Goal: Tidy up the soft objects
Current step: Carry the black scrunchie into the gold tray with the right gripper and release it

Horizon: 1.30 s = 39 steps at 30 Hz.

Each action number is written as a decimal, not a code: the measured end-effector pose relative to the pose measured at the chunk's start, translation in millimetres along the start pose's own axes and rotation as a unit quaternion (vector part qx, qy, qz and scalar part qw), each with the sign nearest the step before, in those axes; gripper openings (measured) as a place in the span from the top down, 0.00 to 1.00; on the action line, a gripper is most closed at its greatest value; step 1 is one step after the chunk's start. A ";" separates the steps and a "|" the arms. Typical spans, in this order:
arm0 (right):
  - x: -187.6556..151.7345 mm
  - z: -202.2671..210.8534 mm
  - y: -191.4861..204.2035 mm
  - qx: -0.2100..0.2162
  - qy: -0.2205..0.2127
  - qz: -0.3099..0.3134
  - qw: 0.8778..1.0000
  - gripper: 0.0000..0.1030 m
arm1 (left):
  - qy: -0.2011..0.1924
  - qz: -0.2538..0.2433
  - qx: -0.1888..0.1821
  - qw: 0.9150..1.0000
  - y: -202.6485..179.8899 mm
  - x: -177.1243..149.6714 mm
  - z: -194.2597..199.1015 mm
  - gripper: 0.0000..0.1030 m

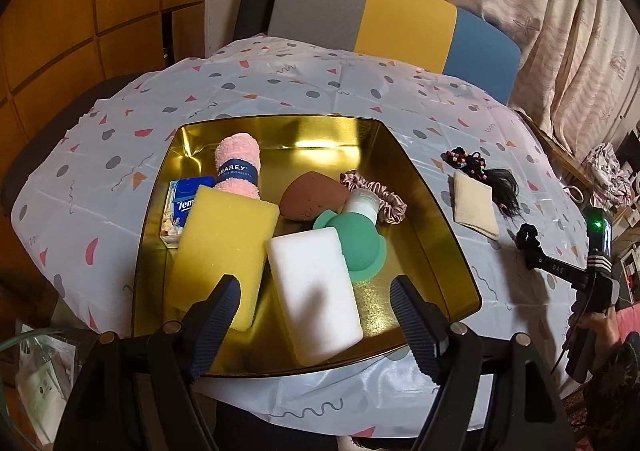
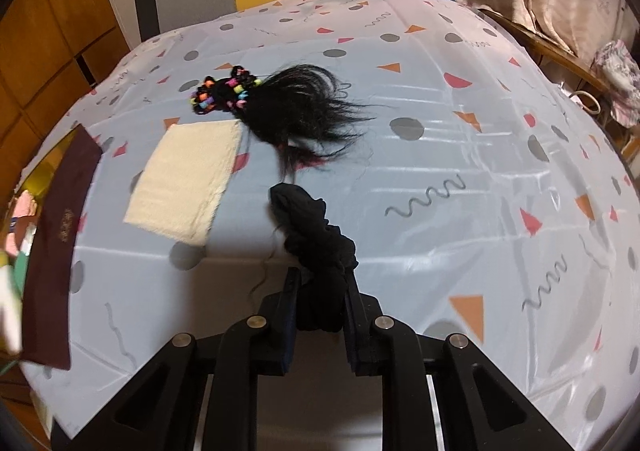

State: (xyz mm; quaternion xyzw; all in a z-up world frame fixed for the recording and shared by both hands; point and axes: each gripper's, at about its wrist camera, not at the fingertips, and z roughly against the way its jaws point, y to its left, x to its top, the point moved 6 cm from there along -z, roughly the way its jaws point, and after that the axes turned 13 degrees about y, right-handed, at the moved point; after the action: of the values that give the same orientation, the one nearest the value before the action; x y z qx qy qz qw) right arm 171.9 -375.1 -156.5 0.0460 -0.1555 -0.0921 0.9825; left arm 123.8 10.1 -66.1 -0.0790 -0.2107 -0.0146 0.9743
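My left gripper (image 1: 316, 287) hangs open over the gold tin (image 1: 440, 211), just above a white sponge (image 1: 316, 291) and a yellow sponge (image 1: 224, 243). The tin also holds a pink rolled towel (image 1: 238, 167), a tissue pack (image 1: 182, 207), a brown sponge (image 1: 312, 195), a green silicone piece (image 1: 352, 243) and a pink scrunchie (image 1: 380, 195). My right gripper (image 2: 320, 287) is shut on a black scrunchie (image 2: 316, 227), lifted a little off the cloth. Beyond it lie a beige cloth (image 2: 188, 179) and a black hairpiece (image 2: 296, 107) with coloured beaded ties (image 2: 224, 93).
A patterned tablecloth (image 2: 440, 171) covers the table. The tin's dark outer wall (image 2: 56, 243) stands left of the right gripper. A grey, yellow and blue chair back (image 1: 400, 23) rises behind the table, with a curtain (image 1: 560, 31) at the right.
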 end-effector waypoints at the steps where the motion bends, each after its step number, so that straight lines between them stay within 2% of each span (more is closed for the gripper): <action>1: -3.7 1.4 2.4 0.003 -0.001 0.001 1.000 0.82 | 0.001 0.000 -0.003 1.000 -0.1 -0.7 -0.2 0.24; 9: -24.3 17.1 32.5 0.044 -0.010 0.011 0.999 0.83 | 0.005 0.000 -0.005 1.000 2.8 -6.9 -3.2 0.24; 14: -31.3 24.3 51.1 0.051 -0.017 0.025 0.998 0.83 | 0.004 0.008 -0.007 1.000 9.8 -8.8 -1.9 0.24; 22: -49.8 29.8 76.2 0.075 -0.008 0.050 0.996 0.84 | 0.001 0.018 -0.012 1.000 19.4 -12.0 -0.4 0.24; 27: -63.1 28.2 82.9 0.099 0.003 0.044 0.994 0.84 | -0.007 0.025 -0.013 1.000 26.1 -13.1 4.1 0.24; 34: -62.1 45.2 99.4 0.124 -0.013 0.052 0.991 0.84 | -0.009 0.050 -0.011 0.999 41.4 -13.0 4.6 0.24; 39: -57.9 51.6 112.8 0.116 -0.024 0.070 0.990 0.86 | -0.007 0.055 -0.013 0.998 46.2 -12.9 5.2 0.24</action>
State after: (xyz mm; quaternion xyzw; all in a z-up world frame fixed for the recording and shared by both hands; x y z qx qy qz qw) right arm 120.4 -256.5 -111.4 0.1463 -0.1913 -0.0052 0.9705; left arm 112.7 56.5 -73.6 -0.1032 -0.2125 0.0367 0.9710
